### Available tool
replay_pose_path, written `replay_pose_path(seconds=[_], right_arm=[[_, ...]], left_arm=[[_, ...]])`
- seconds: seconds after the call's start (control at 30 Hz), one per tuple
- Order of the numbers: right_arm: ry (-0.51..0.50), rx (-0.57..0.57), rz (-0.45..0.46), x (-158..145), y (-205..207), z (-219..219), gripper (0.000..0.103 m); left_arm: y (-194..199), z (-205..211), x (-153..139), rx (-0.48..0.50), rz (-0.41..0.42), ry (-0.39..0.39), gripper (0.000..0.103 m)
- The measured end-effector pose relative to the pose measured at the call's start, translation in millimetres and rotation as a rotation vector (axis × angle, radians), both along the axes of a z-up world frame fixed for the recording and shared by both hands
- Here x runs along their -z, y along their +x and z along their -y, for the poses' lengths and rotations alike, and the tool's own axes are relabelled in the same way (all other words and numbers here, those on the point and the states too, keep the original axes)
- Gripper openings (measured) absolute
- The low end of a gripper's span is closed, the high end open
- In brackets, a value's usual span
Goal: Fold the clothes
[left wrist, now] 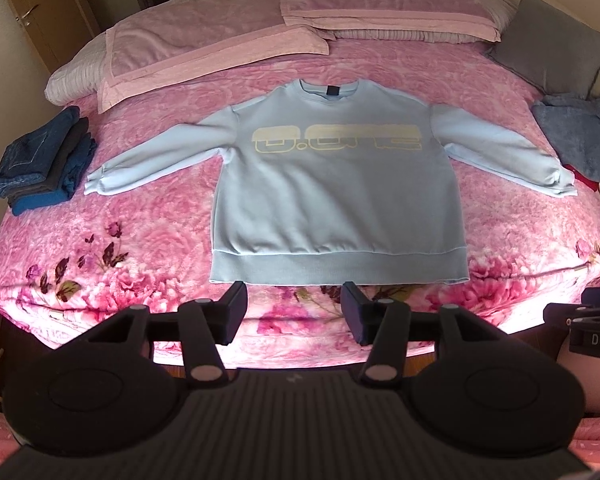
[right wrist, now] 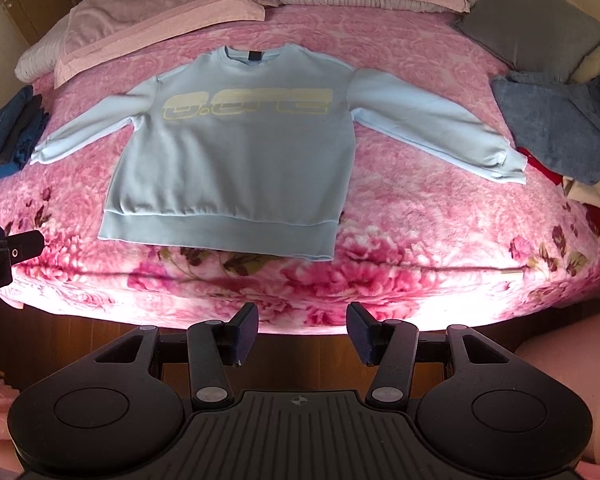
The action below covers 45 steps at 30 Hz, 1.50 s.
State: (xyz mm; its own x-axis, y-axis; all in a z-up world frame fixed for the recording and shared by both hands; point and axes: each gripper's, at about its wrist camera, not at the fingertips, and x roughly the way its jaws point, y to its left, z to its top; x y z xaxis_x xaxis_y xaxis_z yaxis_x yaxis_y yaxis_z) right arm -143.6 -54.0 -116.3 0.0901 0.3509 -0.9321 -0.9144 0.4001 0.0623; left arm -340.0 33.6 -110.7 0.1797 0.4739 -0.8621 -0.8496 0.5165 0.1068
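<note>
Sweatshirt (left wrist: 332, 196): pale blue, yellow lettering across the chest, laid flat face-up at the middle of the bed (left wrist: 148, 248), collar toward the head edge, hem just short of the foot edge, both sleeves spread outward and slanting toward the foot edge. Bed cover: pink, floral print along the foot edge. Pillows (left wrist: 204, 52): two pink ones along the head edge, overlapping. Cushion (left wrist: 548, 48): grey, at the head-right corner. Folded stack (left wrist: 40, 160): dark denim and blue items, at the left edge, just beyond the left cuff. Loose clothes (right wrist: 556, 128): grey-blue, red and cream pieces heaped at the right edge, beside the right cuff. Left gripper (left wrist: 294, 312): above the foot edge, just short of the hem, jaws parted moderately, nothing between them, clear of the cloth. Right gripper (right wrist: 302, 332): off the foot edge, over the bed's side and wooden floor (right wrist: 100, 344), jaws parted likewise, empty. Door (left wrist: 28, 12): wooden, beyond the head-left corner.
</note>
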Motion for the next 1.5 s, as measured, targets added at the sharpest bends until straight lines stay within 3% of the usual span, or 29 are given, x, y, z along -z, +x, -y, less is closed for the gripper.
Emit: replay_pose_path(seconds=[0.63,1.33,1.5], right_arm=[[0.026,-0.107,0.013,-4.1,-12.0,-3.2,0.052],[0.079,-0.07,0.018,-14.1,20.9,15.5,0.052],[0.108,-0.045,0.009,-14.4,28.9,12.5,0.052]], left_arm=[[-12.3,13.3,-5.0,-0.096,-0.004,0.019,0.048],[22.2,29.4,-13.5,-0.064,0.018,0.066,0.048],[18.5,20.6,-10.5,-0.049,0.081,0.059,0.049]])
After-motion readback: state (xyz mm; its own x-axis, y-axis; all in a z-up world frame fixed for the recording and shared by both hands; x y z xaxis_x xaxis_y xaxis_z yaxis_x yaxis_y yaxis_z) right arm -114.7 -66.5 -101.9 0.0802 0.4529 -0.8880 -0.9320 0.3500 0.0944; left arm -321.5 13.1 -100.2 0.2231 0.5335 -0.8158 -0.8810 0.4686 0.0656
